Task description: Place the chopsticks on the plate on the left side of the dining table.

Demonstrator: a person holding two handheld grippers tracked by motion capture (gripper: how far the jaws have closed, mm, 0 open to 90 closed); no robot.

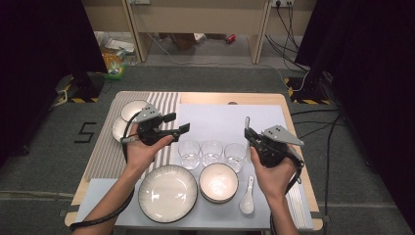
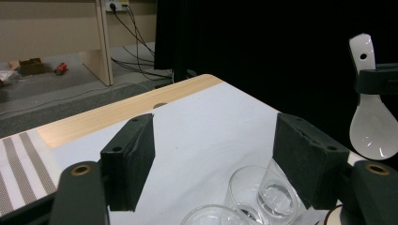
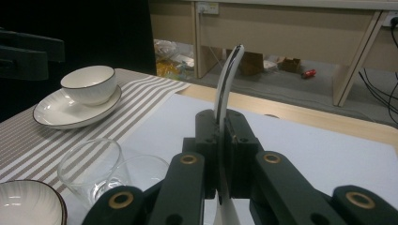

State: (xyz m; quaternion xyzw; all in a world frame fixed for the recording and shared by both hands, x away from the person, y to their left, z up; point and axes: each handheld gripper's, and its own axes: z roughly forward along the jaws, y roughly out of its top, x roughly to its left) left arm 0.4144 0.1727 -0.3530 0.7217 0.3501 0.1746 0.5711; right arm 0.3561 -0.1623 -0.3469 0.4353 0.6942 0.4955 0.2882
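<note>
My right gripper (image 1: 250, 136) is shut on a white ceramic spoon (image 1: 247, 122), held upright above the right side of the white mat. In the right gripper view the spoon (image 3: 228, 77) rises edge-on from between the closed jaws of the right gripper (image 3: 221, 136). The left gripper view shows the same spoon (image 2: 371, 124) at the right edge. My left gripper (image 1: 179, 124) hovers over the mat's left edge, open with nothing between its pads (image 2: 133, 159). Three clear glasses (image 1: 212, 152) stand in a row between the two hands.
A ribbed plate (image 1: 168, 192), a bowl (image 1: 218, 182) and a second white spoon (image 1: 247, 198) lie along the front of the mat (image 1: 220, 120). At the left, a bowl on a saucer (image 3: 89, 84) rests on the striped runner (image 1: 105, 152). Bare mat lies behind the glasses.
</note>
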